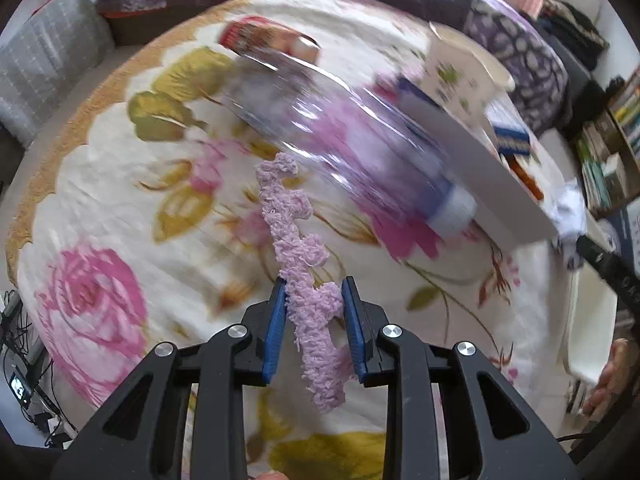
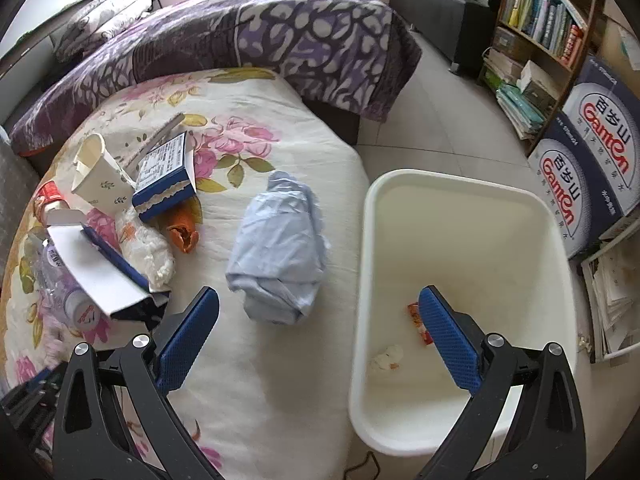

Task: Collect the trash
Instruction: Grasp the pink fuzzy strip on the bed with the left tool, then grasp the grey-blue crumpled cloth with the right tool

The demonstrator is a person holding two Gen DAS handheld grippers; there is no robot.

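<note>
My left gripper point(image 1: 315, 286) is shut on a fuzzy lilac strip point(image 1: 290, 216), which hangs above the flowered bedspread point(image 1: 120, 200). Behind the strip lie a blurred clear plastic bottle point(image 1: 320, 128), a paper cup point(image 1: 452, 68) and a white carton flap point(image 1: 472, 164). My right gripper point(image 2: 320, 296) is open and holds nothing; it hovers over the bed edge and the white bin point(image 2: 460, 208). A crumpled light-blue bag point(image 2: 280, 240) lies just beyond its left finger. A blue box point(image 2: 168, 176), a white wad point(image 2: 148, 240) and orange peel point(image 2: 182, 228) lie further left.
The bin stands on the floor against the bed and holds a red wrapper point(image 2: 416, 316) and a tissue ball point(image 2: 386, 358). A purple quilt point(image 2: 260, 36) covers the far end of the bed. A bookshelf point(image 2: 540, 20) and stacked cartons point(image 2: 592, 152) stand to the right.
</note>
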